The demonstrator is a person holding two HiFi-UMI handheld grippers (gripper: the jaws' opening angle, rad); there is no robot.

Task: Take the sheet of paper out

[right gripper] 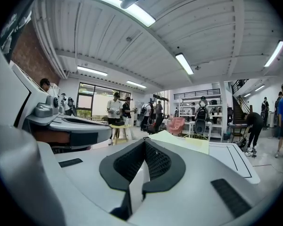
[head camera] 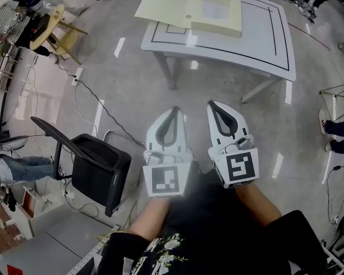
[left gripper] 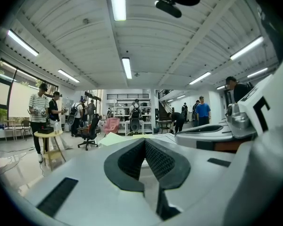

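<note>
**Standing off from the table, both grippers closed and empty**

Finding 1. At far left, a black chair [head camera: 97, 168] stands on the floor, well apart from the work and not in your path.

Finding 2. Your left gripper [head camera: 175, 109] is held close to your body. Its own view shows the jaws brought together at the tips [left gripper: 144, 140], with nothing between them.

Finding 3. Your right gripper [head camera: 213, 103] sits just beside the left and level with it. Its jaws also meet at the tips [right gripper: 144, 140] and grip nothing.

Finding 4. The pale yellow folder [head camera: 186, 7] lies flat on the white table [head camera: 264, 39], at its far-left corner, with its left part overhanging the edge. A whitish patch [head camera: 215, 7] on the folder's right half may be the sheet, but this cannot be confirmed from here.

Assessment. The folder is straight ahead of both grippers and well apart from them, with its long axis running across your line of approach. Neither gripper is clearly nearer. The left lines up with the overhanging part and the right with the thicker half. You will need to close the gap and part the jaws before any grasp.
</note>
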